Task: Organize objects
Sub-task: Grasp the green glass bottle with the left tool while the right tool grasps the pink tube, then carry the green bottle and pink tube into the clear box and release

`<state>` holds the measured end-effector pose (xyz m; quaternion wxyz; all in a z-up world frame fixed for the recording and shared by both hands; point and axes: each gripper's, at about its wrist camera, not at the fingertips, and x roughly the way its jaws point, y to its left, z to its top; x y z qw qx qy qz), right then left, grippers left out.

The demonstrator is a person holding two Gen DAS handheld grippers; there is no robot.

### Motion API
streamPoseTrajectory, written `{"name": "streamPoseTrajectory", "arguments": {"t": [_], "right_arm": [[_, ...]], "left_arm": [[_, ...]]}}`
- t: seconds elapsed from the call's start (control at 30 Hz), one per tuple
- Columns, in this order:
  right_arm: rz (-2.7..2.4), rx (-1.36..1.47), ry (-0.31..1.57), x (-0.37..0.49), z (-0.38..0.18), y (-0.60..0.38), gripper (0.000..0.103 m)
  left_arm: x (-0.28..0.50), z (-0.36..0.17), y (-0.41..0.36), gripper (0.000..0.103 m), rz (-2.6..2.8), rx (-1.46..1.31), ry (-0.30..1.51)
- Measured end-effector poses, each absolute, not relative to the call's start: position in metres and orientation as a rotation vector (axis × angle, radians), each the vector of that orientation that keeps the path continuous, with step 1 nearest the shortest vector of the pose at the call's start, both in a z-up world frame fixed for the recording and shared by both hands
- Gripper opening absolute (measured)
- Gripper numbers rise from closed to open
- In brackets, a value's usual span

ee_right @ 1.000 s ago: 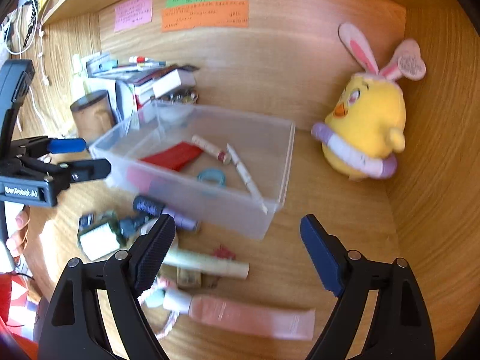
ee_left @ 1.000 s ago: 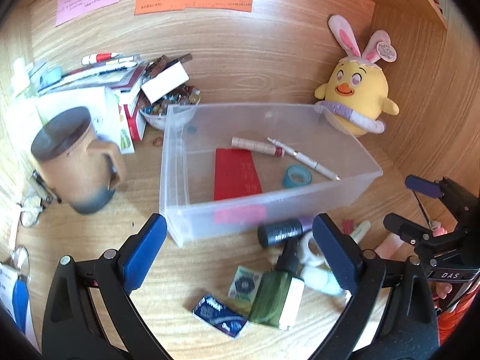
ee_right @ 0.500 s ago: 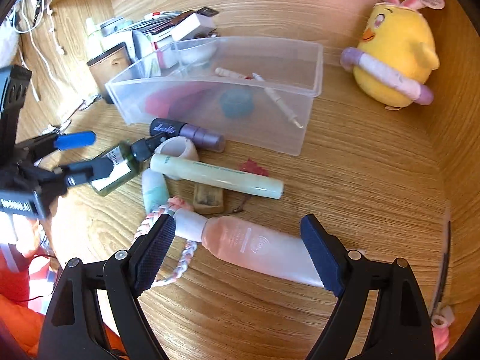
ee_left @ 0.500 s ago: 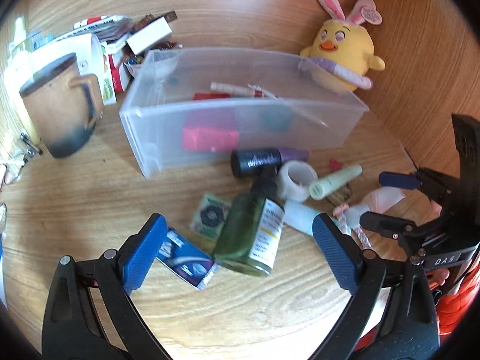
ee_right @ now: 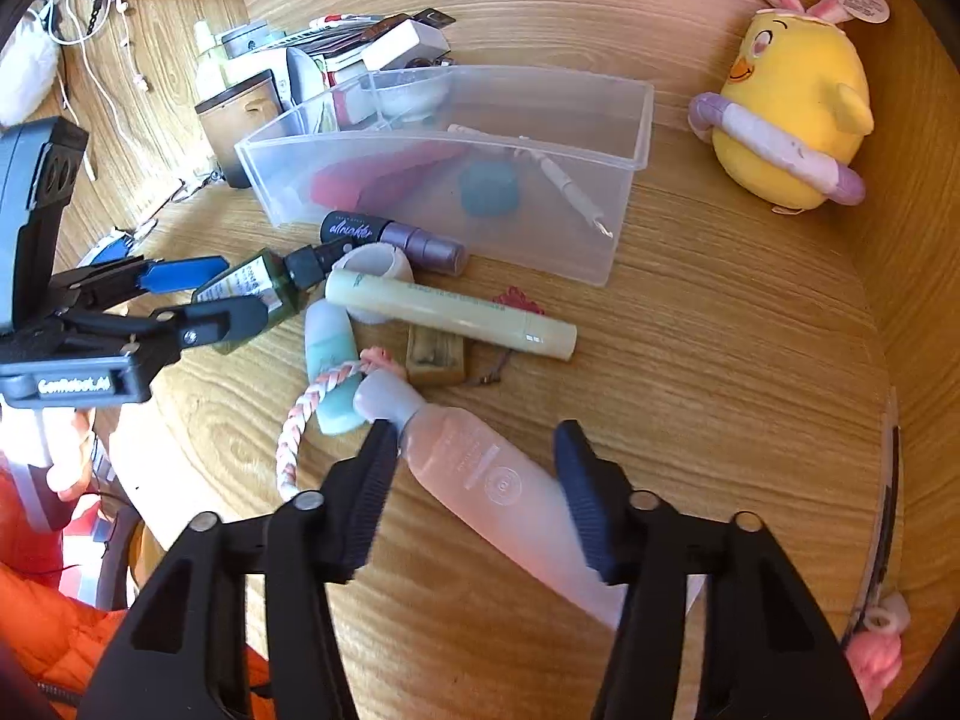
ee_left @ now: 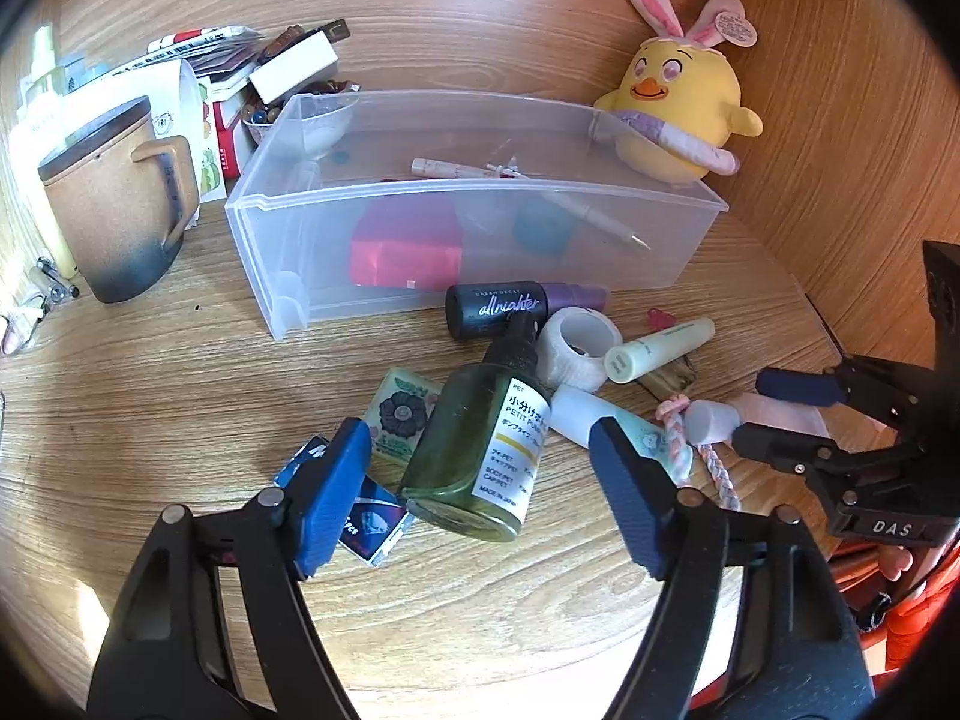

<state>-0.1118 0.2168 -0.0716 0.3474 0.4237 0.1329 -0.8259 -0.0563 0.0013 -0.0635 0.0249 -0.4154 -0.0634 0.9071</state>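
Note:
A clear plastic bin on the wooden desk holds a red item, a teal roll and pens. In front of it lie a green spray bottle, a black and purple "allnighter" bottle, a white tape roll, a pale green tube and a pink tube. My left gripper is open, its jaws on either side of the green bottle. My right gripper is open, its jaws on either side of the pink tube.
A brown mug stands left of the bin, with stacked books and boxes behind. A yellow plush chick sits at the back right by the wooden side wall. A braided cord, small packets and a teal tube lie nearby.
Both grippers have come down and forward from above the bin to the loose items. Both have narrowed their jaws, the left around the green bottle, the right around the pink tube.

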Motion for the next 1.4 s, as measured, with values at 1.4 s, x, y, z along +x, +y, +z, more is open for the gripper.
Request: {"name": "streamPoseTrajectory", "arguments": {"t": [1.4], "right_arm": [[-2.239, 0.991, 0.2, -0.105, -0.043, 0.226, 0.02]], "left_arm": [[-0.029, -0.033, -0.004, 0.041, 2.88, -1.127, -0.313]]}}
